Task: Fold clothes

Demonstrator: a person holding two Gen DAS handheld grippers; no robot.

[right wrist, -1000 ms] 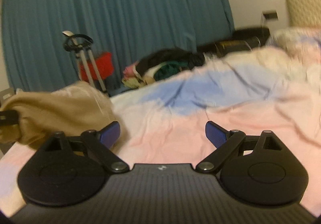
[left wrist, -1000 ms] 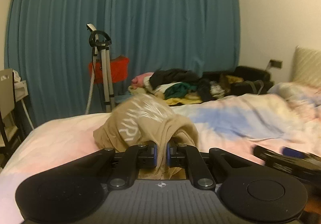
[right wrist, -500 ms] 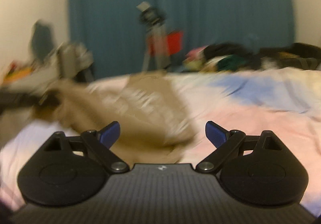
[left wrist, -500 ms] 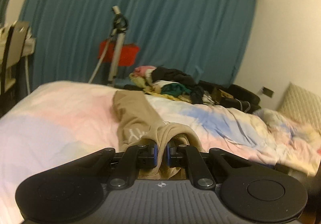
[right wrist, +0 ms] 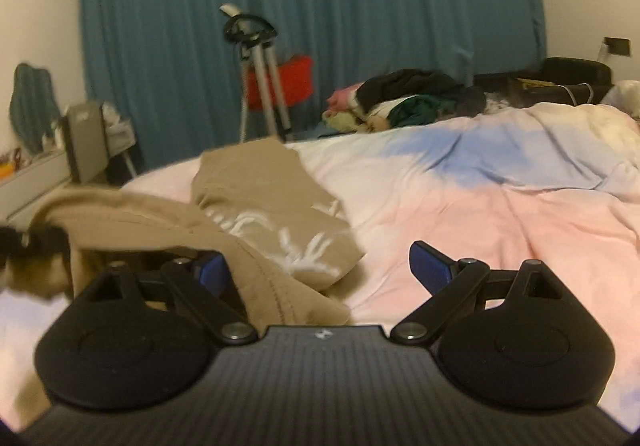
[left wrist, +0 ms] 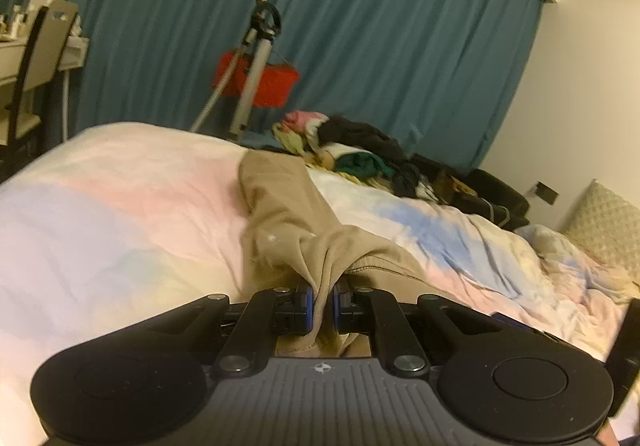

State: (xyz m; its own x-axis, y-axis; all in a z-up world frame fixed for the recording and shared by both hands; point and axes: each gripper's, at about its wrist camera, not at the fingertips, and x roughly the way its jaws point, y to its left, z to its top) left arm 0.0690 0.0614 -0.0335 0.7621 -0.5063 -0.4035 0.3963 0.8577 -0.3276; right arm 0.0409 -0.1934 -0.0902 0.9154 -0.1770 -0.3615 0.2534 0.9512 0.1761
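**Tan garment pinched at one end, stretched across the bed**

Nearest the left wrist camera, the left hand-held gripper (left wrist: 322,306) has its blue-padded fingers (left wrist: 305,304) pressed together on a bunched fold of the tan fabric garment with white lettering (left wrist: 288,222). The cloth rises in a tight ridge out of the pinch and runs away from the camera as a long strip lying on the bed.

In the right wrist view, the right hand-held gripper (right wrist: 320,270) has its blue-tipped fingers (right wrist: 430,266) spread wide apart, gripping nothing. A hem of the tan garment (right wrist: 256,206) drapes over the left finger and down in front of the gripper body; whether it touches the pad is hard to tell. Past that, the garment lies flat with its white print facing up, and a lifted part leads off to the blurred left edge of the view.

The garment lies on the pastel pink, blue and yellow duvet of the bed (left wrist: 120,206), rumpled toward the right. Behind it, at the bed's far edge, sits a heap of mixed clothes in black, green, pink and yellow (right wrist: 400,102). Farther back stands a silver metal tripod (left wrist: 254,74) beside a red basket (left wrist: 276,82), all in front of a teal pleated curtain (left wrist: 360,26).
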